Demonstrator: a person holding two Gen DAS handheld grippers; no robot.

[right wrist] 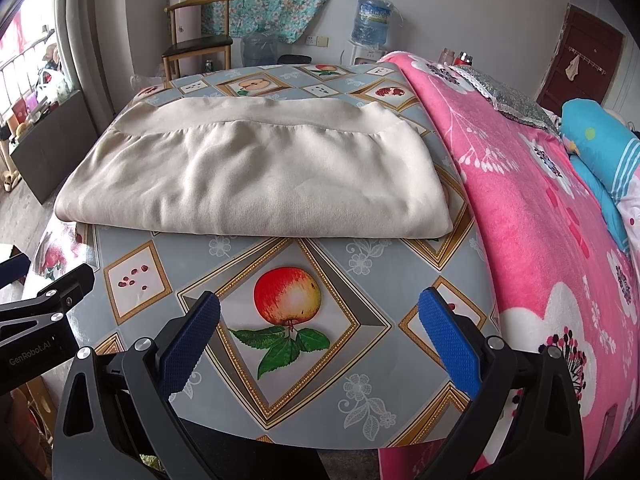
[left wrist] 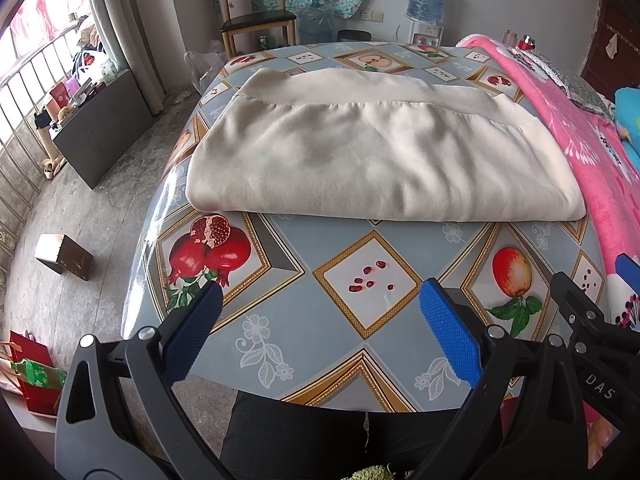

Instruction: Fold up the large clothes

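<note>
While each hand-held gripper [left wrist: 320,312] [right wrist: 319,322] gapes empty, pink blanket [right wrist: 520,200] flanks folded garment [right wrist: 248,184].

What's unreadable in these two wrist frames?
- Cream garment: inner layers and sleeves hidden by its own top layer, both views.
- Table's near edge: partly cut off by left claw and right claw.
- Water jug label: too small.

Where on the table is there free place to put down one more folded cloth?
The bare patch is the near strip of the table, between the folded cream garment and the near edge, under both open grippers. A narrower strip lies beyond the garment. On the right, the pink blanket covers the table's edge.
</note>
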